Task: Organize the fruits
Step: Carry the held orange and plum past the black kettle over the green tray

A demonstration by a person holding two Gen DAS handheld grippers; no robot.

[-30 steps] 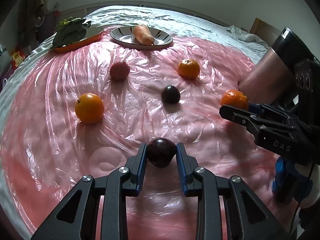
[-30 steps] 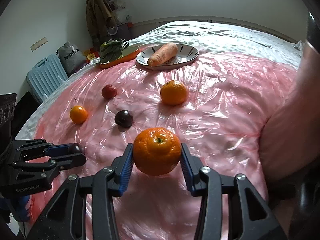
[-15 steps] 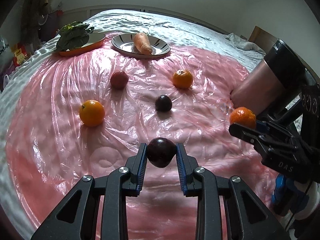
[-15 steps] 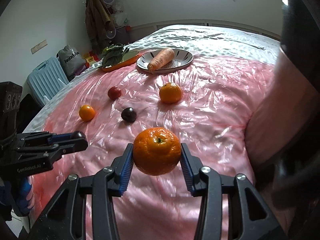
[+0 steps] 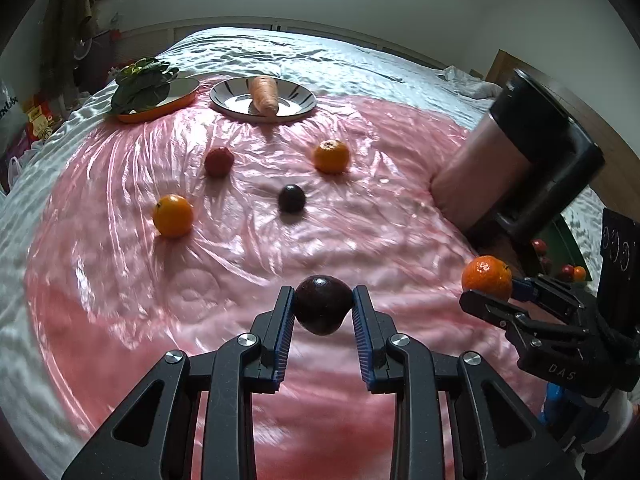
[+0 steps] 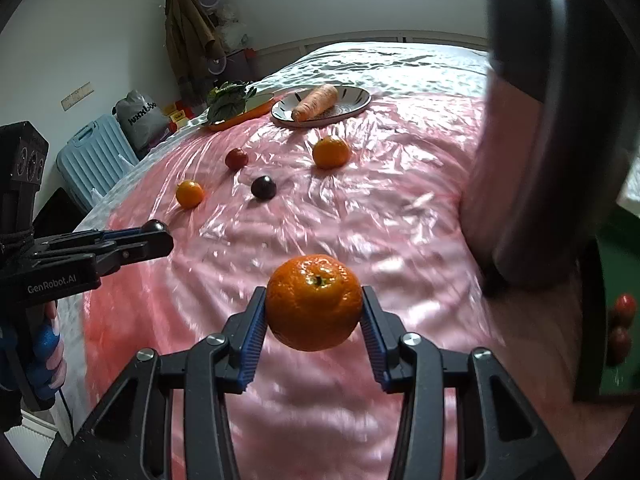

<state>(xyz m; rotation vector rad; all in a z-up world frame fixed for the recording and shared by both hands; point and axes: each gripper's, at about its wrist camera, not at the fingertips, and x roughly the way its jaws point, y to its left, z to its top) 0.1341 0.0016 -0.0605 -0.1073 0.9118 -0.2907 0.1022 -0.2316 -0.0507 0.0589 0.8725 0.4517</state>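
A home bedroom: bed [image 6: 400, 56], hanging coat [image 6: 188, 36], suitcase [image 6: 94, 156].

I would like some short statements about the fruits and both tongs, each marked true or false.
1. The left tongs hold a dark plum. True.
2. The right tongs are empty. False: they grip an orange.
3. A carrot lies on the striped plate. True.
4. Four fruits lie loose on the pink sheet. True.
5. The leafy greens share the carrot's plate. False: they lie on a separate orange plate.
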